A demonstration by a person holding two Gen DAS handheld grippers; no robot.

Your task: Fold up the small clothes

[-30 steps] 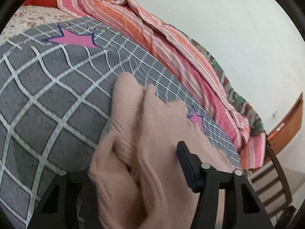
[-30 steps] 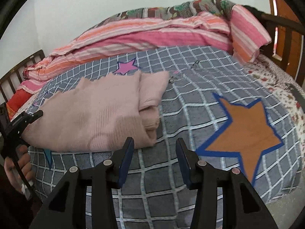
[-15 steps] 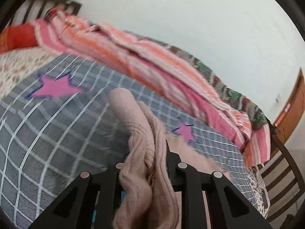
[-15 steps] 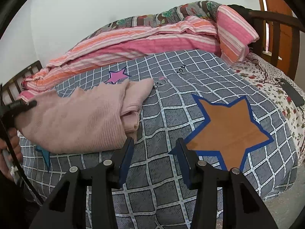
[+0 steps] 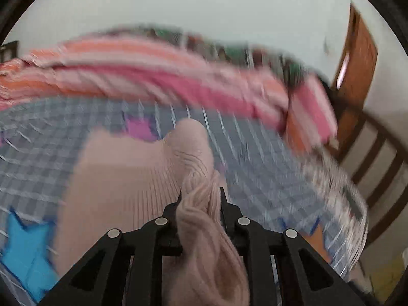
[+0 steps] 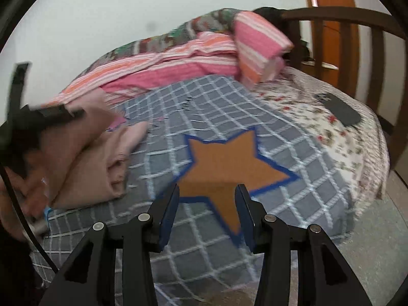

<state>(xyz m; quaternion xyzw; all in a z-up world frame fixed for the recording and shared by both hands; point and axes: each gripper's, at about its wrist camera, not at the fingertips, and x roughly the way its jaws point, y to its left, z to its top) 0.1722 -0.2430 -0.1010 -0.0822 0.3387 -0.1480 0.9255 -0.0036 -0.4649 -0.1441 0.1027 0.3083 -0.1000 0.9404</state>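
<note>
L gripper [image 5: 200, 199] sits low centre of the left wrist view, pointing up-frame and tilted down toward the bed, jaws pinched tight on a bunched ridge of the pink sweater [image 5: 132, 178]. Its jaws have just been closing, w/ knit between them. The pinched fold runs as a thick roll straight along the gripper's line, from the bottom edge up past the fingers to a rounded end mid-frame; the rest of the sweater spreads flat to the left over the grey checked blanket [image 5: 267, 168]. View is motion-blurred.

In the right wrist view the L gripper [image 6: 58, 113] shows at far left, blurred, w/ the person's hand [image 6: 28, 196] below it at the left edge. Sweater [image 6: 86, 168] lies at left of frame on the blanket [image 6: 229, 107], folded into layers; long axis runs lower left to upper right, a narrow end pointing right toward frame centre. Its upper left part rises to the L gripper.

R gripper [image 6: 206, 211] is bottom centre, angled down, jaws apart w/ nothing between them, above the orange star [image 6: 229, 163]. It's well apart from the sweater. Striped quilt [image 6: 178, 63] is heaped along the far side of the bed.
</note>
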